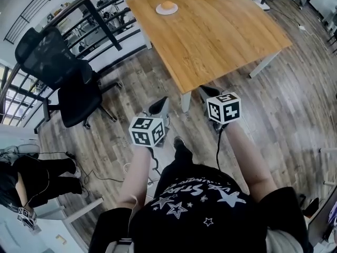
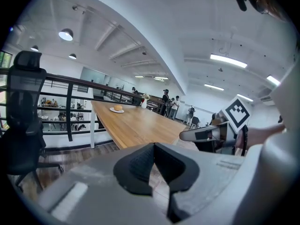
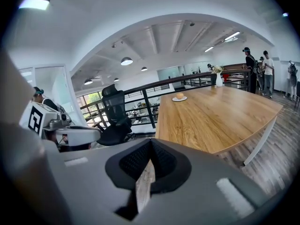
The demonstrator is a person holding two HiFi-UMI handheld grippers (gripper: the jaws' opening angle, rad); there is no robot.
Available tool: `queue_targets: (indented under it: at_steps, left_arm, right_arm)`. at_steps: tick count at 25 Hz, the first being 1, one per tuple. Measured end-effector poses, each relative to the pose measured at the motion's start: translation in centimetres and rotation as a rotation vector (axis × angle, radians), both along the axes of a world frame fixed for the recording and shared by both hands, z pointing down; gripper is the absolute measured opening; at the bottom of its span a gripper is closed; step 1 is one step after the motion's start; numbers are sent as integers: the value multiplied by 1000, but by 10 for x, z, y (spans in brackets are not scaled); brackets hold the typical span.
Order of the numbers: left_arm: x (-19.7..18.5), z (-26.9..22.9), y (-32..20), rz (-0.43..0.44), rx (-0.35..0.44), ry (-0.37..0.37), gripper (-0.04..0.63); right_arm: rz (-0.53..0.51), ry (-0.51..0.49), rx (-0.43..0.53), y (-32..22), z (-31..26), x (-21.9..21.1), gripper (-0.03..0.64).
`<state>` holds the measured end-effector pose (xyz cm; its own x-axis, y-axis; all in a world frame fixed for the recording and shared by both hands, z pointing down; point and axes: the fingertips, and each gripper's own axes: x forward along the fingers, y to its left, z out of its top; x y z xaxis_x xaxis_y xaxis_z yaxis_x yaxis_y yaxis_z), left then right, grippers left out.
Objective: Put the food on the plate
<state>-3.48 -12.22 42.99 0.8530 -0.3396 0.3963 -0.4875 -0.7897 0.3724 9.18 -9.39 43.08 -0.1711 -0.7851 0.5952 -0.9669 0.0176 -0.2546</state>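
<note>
Bare left forearm and right forearm reach forward. The grey, black-padded left gripper and right gripper sit side by side, jaws together, apparently empty.

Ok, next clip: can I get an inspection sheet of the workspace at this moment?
Surface: wooden table, on a wood floor.
Job's things: bun already on the plate, at the table's far end.
Clutter: a vase past the plate; whether it stands on the table or behind it, cannot tell.
Grippers: left gripper and right gripper both shut, empty, held short of the table's near edge.
Cables: black cable hangs from the right gripper; more cables on the floor.
Surroundings: black chair, railing, seated person, people standing beyond the table.
</note>
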Motion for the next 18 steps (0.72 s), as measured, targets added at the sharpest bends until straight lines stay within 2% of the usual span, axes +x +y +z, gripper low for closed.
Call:
queue_targets:
  at_steps: [4,7,12,15,18]
  left_arm:
    - [-7,-10,36,-7,17,4,2]
    - [-18,-11,42,-20,28,7,2]
    - [-38,33,51,-43,-13,4,2]
    - [-39,53,60,-62,46,-22,2]
    - [-21,63,97,-69,70,-28,2]
  right_arm:
    - [-9,2,21,37,-12,-6,2]
    - [-20,3,38,41,-15,-15,2]
    - [-37,-2,4,49,27,-33,2]
    - [-55,-23,64,58,50,-34,2]
    - [-56,-25,91,97,60,-15,2]
